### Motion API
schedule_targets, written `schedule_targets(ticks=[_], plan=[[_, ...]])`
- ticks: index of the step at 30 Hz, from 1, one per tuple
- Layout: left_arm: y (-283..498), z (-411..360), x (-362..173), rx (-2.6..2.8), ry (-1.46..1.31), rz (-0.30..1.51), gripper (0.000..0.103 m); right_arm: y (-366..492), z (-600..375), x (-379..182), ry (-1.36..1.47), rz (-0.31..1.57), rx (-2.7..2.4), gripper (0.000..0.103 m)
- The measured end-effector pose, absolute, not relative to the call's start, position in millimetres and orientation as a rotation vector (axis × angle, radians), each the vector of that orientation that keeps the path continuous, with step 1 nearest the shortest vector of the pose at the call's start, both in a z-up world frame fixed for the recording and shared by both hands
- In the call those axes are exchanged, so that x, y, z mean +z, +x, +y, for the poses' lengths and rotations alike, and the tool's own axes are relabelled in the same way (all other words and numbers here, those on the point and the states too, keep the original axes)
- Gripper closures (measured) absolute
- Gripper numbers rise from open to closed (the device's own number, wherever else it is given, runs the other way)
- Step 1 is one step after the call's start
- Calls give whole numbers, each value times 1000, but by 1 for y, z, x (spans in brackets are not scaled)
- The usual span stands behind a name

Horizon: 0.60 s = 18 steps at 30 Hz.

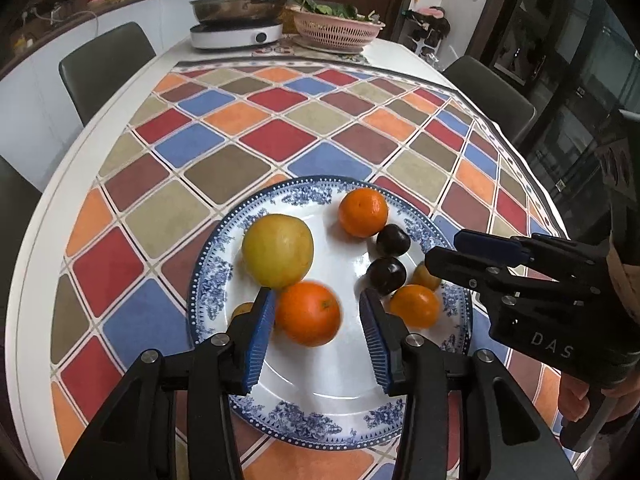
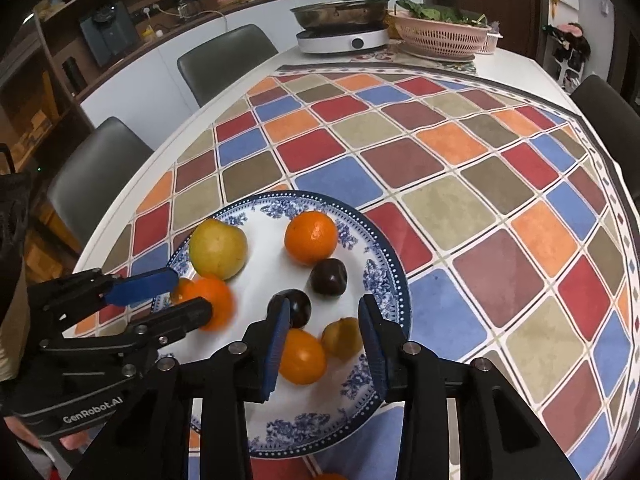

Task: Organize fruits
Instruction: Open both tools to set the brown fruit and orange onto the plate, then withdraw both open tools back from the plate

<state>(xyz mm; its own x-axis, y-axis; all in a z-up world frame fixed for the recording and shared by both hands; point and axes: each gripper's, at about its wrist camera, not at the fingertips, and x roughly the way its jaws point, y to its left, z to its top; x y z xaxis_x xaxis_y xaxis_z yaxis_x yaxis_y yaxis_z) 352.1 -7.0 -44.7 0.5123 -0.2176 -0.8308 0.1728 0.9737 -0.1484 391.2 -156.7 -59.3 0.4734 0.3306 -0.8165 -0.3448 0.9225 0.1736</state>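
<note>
My left gripper [image 1: 318,332] gapes around a smooth round orange [image 1: 308,314]; my right gripper [image 2: 324,336] hangs open over the glossy plate [image 2: 384,280].

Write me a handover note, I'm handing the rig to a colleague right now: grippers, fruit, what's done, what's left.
Left gripper: open, around an orange on the plate; the orange looks blurred.
Right gripper: open, empty, above a small orange and a yellowish fruit.
Also on the plate: apple, another orange, two dark plums.
Done: most fruit is plated.
Left: one orange bit shows by the plate's near rim.
</note>
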Motion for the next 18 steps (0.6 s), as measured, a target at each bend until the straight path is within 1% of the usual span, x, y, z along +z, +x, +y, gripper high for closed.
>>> schedule_targets(ticks=[13, 18], plan=[[312, -6, 5, -211, 6, 875, 60, 356, -160, -21, -19, 916, 414, 66], [291, -6, 27, -205, 25, 815, 56, 335, -160, 0, -26, 875, 416, 66]])
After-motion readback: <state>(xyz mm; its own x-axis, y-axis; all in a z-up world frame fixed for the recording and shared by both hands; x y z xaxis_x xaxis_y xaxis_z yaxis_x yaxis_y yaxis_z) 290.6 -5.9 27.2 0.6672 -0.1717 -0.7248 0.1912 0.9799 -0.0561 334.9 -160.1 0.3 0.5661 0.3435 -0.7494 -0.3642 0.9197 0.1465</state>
